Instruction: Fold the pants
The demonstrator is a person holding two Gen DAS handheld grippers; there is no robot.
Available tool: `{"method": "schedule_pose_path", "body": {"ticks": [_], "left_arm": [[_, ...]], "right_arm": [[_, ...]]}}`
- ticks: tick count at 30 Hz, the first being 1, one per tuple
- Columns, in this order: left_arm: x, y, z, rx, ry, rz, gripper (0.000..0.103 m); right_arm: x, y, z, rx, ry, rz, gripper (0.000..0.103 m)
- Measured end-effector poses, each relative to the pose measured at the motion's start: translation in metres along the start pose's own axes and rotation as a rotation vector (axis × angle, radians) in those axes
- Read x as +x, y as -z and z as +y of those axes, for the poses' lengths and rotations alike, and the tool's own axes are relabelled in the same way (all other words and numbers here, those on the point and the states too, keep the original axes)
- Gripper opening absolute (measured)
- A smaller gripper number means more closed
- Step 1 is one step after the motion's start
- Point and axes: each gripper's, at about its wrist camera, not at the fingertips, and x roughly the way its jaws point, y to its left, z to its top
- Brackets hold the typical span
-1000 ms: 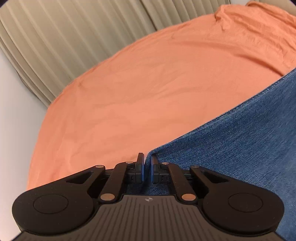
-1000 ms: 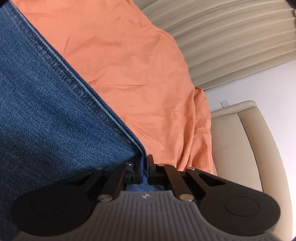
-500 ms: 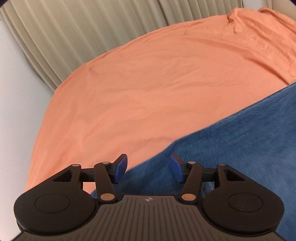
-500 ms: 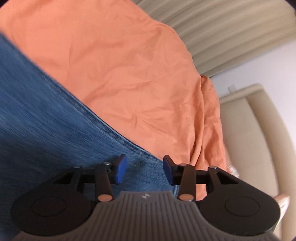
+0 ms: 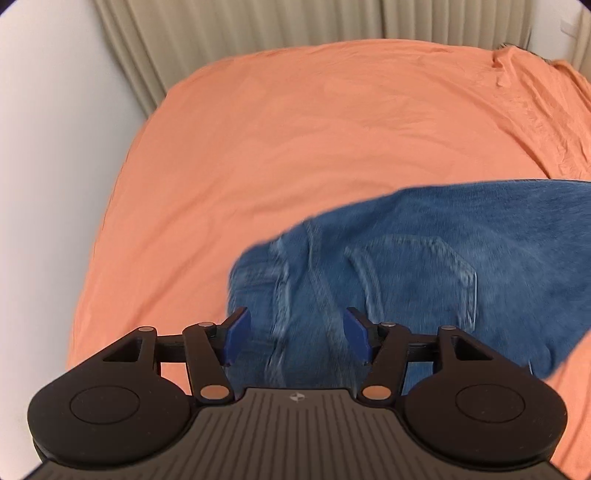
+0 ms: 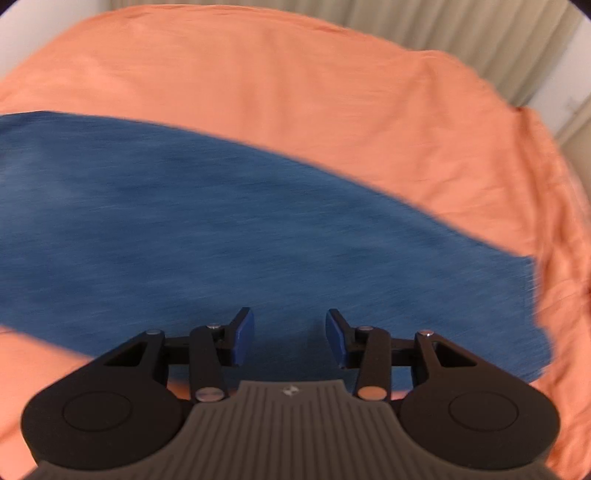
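Blue denim pants (image 5: 424, 266) lie flat on an orange sheet (image 5: 295, 147). In the left wrist view I see the waist end with a back pocket (image 5: 413, 273) and seams. My left gripper (image 5: 295, 334) is open and empty, just above the waist end. In the right wrist view the pants (image 6: 240, 229) appear as a broad blue band, blurred by motion, with the leg end at the right. My right gripper (image 6: 290, 338) is open and empty above the near edge of the leg.
The orange sheet (image 6: 332, 92) covers a bed or table and bunches up at the right edge (image 6: 561, 221). Beige pleated curtains (image 5: 295, 26) hang behind. A white wall (image 5: 48, 184) stands at the left.
Both grippers were shut on the pants' edge a second ago, then opened and let go. Both have since pulled back and up, and the pants now lie flat.
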Motion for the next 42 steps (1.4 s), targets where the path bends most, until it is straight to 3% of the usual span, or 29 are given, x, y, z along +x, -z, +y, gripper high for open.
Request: {"method": "schedule_pose_path", "body": {"ticks": [5,7,10,12,18,22,29,32,33,34,38,42], "left_arm": [[-0.016,0.03,0.029,-0.087,0.064,0.029,0.069],[-0.017,0.043,0.038,-0.131,0.085,0.029,0.069],[-0.017,0.063,0.053,-0.216,0.159,0.01,0.069],[-0.013,0.077,0.064,-0.287,0.219,-0.002,0.07],[0.009,0.118,0.097,-0.595,0.397,-0.114,0.072],[0.043,0.141,0.107,-0.808,0.513,-0.13,0.073],[0.104,0.142,0.106,-1.068,0.605,-0.141,0.07],[0.113,0.137,0.103,-1.094,0.577,-0.162,0.058],[0.11,0.133,0.103,-1.072,0.544,-0.163,0.043],[0.105,0.127,0.104,-1.038,0.512,-0.164,0.037],[0.062,0.092,0.105,-0.895,0.464,-0.26,0.03],[0.044,0.058,0.096,-0.757,0.344,-0.255,0.028]], "right_arm": [[-0.013,0.016,0.055,-0.002,-0.108,-0.012,0.038],[-0.017,0.032,0.097,0.006,-0.167,-0.025,0.039],[-0.015,0.043,0.121,0.014,-0.206,-0.028,0.039],[-0.013,0.059,0.153,-0.002,-0.229,-0.076,0.038],[-0.01,0.073,0.197,0.034,-0.245,-0.174,0.038],[-0.009,0.072,0.217,0.042,-0.233,-0.21,0.039],[-0.003,0.069,0.233,0.002,-0.216,-0.227,0.04],[0.002,0.069,0.245,-0.061,-0.196,-0.241,0.04],[0.003,0.069,0.246,-0.07,-0.192,-0.249,0.04],[0.002,0.068,0.247,-0.083,-0.188,-0.258,0.04],[-0.005,0.067,0.253,-0.158,-0.165,-0.318,0.04],[-0.008,0.063,0.262,-0.25,-0.152,-0.376,0.04]]}}
